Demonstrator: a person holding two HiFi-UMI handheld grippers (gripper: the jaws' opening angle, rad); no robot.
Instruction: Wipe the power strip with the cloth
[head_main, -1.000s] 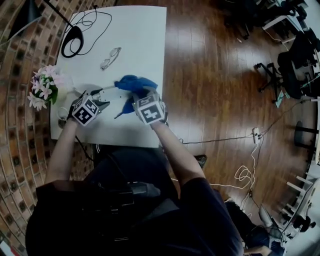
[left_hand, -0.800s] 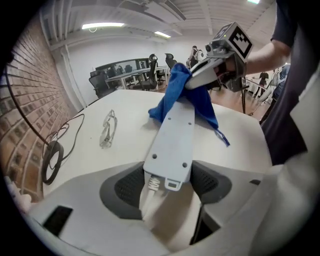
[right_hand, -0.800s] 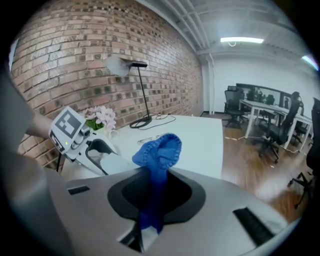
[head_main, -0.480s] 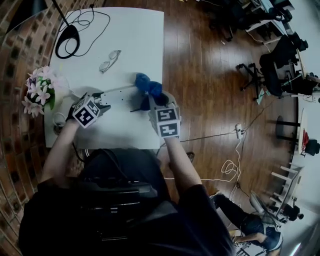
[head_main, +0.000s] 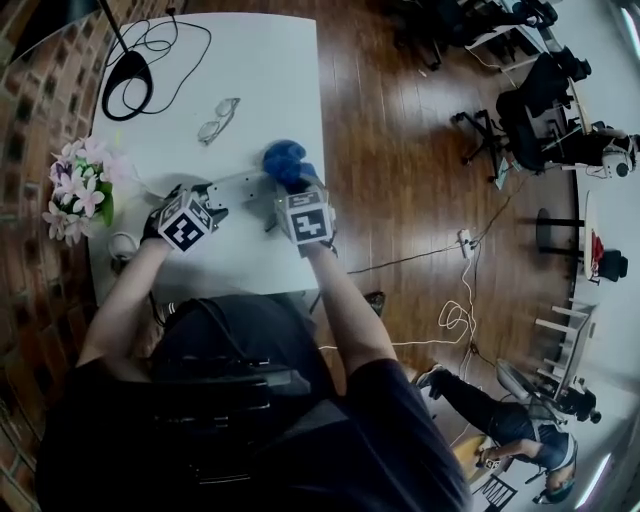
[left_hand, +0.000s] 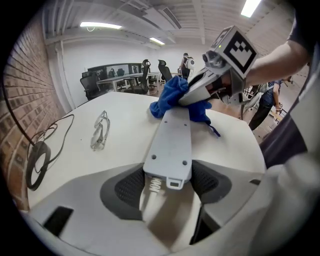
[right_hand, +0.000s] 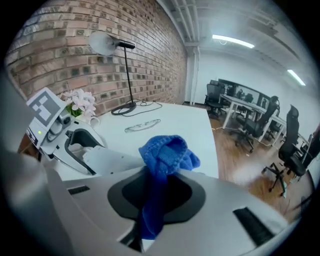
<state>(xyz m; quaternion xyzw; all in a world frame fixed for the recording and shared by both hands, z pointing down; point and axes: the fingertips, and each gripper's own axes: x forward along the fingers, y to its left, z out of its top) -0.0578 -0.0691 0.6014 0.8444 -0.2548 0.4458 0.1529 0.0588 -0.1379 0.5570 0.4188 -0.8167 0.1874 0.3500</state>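
The white power strip (head_main: 243, 185) lies across the white table (head_main: 250, 70). In the left gripper view its near end (left_hand: 172, 145) shows a plain face with small screw holes, and its cord end is clamped by my left gripper (left_hand: 169, 182), which is shut on it. My right gripper (right_hand: 157, 192) is shut on a bunched blue cloth (right_hand: 165, 160). The cloth (head_main: 285, 160) rests on the strip's far end, also seen as cloth (left_hand: 172, 95) under the right gripper (left_hand: 210, 85). From the right gripper view the left gripper (right_hand: 65, 135) holds the strip (right_hand: 112, 161) at the left.
Clear glasses (head_main: 218, 120) lie behind the strip. A black lamp base with coiled cable (head_main: 125, 72) sits at the far left corner. Pink flowers (head_main: 80, 185) and a mug (head_main: 122, 243) stand at the table's left edge. The table's right edge (head_main: 322, 150) is close to the cloth.
My right gripper carried the cloth rightward along the strip to its far end, then came back a little. The left gripper kept its hold on the strip.
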